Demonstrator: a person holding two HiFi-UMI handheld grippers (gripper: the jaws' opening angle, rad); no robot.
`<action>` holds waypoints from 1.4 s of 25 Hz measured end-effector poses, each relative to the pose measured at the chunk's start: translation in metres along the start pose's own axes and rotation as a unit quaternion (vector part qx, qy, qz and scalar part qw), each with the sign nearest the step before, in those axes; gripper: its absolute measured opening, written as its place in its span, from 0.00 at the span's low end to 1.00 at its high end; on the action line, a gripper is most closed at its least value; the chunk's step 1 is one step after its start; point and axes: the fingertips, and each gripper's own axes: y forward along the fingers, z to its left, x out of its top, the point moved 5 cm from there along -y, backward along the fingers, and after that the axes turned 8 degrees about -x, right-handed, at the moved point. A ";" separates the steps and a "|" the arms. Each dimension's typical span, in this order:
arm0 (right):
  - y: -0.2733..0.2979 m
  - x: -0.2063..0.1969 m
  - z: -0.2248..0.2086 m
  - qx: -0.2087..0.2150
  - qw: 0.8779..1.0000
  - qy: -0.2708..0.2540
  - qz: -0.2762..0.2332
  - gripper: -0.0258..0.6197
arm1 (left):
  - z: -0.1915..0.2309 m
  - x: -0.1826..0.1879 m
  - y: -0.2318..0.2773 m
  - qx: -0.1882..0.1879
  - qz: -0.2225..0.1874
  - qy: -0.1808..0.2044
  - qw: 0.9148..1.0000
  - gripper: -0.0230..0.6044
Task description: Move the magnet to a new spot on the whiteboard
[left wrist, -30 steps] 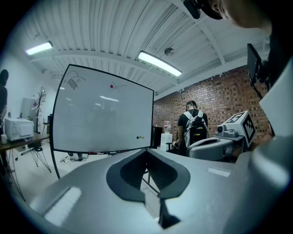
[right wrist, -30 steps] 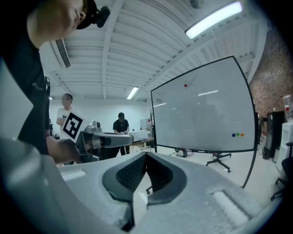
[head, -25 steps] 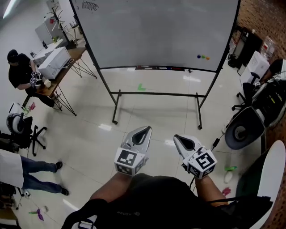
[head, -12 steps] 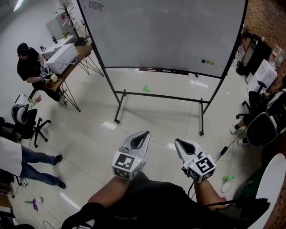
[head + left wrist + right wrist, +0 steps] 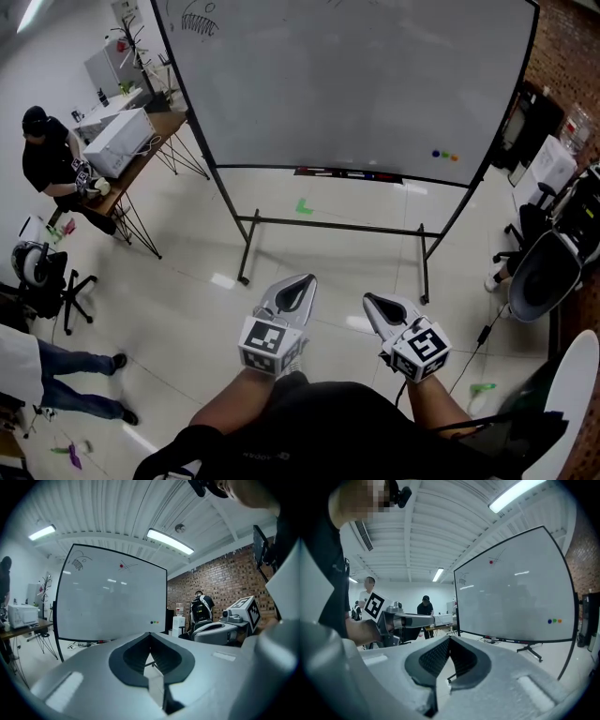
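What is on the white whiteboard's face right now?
On the white whiteboard: a row of small blue, green and orange round magnets low at its right, a black scribble top left, and a small red dot near the top. Its back is hidden.

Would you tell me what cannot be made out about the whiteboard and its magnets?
Whiteboard top: cut off by the head view's upper edge.
Red dot, gripper views: too small to confirm a magnet.
Three coloured dots, all views: too small for shape.
Tray items, head view: too small.
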 end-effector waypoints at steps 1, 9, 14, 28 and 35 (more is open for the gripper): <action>0.015 0.006 -0.001 -0.002 1.000 -0.001 -0.001 0.04 | 0.015 0.005 0.004 -0.005 -0.003 -0.003 1.000 0.06; 0.130 0.050 0.006 -0.041 0.999 -0.012 -0.022 0.04 | 0.129 0.032 0.017 -0.052 -0.012 0.008 0.999 0.06; 0.178 0.062 0.010 -0.051 0.998 -0.018 -0.019 0.04 | 0.181 0.025 0.030 -0.068 -0.013 -0.007 0.998 0.06; 0.268 0.121 -0.086 -0.071 0.994 -0.046 -0.065 0.04 | 0.257 0.060 0.124 -0.081 -0.018 0.006 0.997 0.06; 0.301 0.203 -0.170 -0.070 0.983 -0.103 -0.134 0.04 | 0.296 0.091 0.190 -0.036 -0.027 0.025 0.999 0.06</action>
